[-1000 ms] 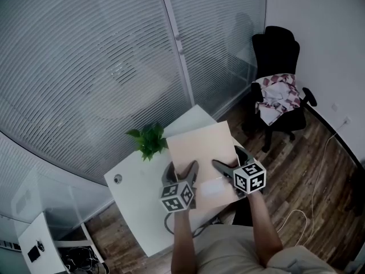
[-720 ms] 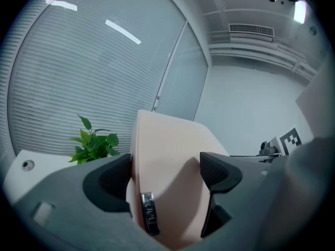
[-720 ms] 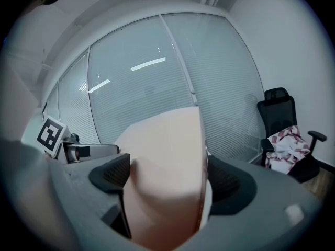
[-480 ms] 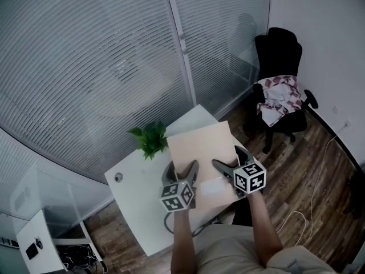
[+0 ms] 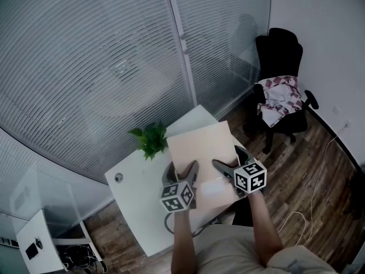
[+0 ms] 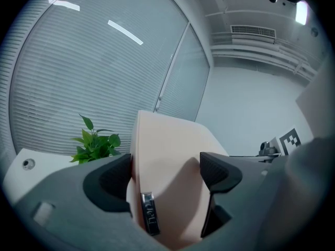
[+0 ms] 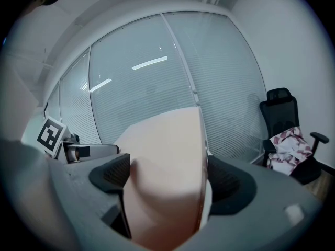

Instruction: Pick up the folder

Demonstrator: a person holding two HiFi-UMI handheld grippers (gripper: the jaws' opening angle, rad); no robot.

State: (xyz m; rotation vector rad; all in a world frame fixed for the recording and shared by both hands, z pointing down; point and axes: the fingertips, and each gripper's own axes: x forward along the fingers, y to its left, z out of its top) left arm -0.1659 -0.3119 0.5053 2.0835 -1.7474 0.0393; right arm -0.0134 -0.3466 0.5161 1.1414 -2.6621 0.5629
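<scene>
A pale peach folder [image 5: 199,153] is held over the white table [image 5: 137,193] by both grippers at its near edge. My left gripper [image 5: 182,169] holds the near left corner and my right gripper [image 5: 226,156] the near right side. In the left gripper view the folder [image 6: 167,156] fills the space between the jaws of the left gripper [image 6: 167,174], with a metal clip [image 6: 148,213] on its edge. The right gripper view shows the folder [image 7: 167,156] pressed between the black pads of the right gripper [image 7: 167,179].
A potted green plant [image 5: 149,140] stands on the table just left of the folder. Glass walls with blinds [image 5: 114,67] lie behind. A black office chair [image 5: 279,84] with cloth on it is at the right. A low white cabinet [image 5: 40,244] sits bottom left.
</scene>
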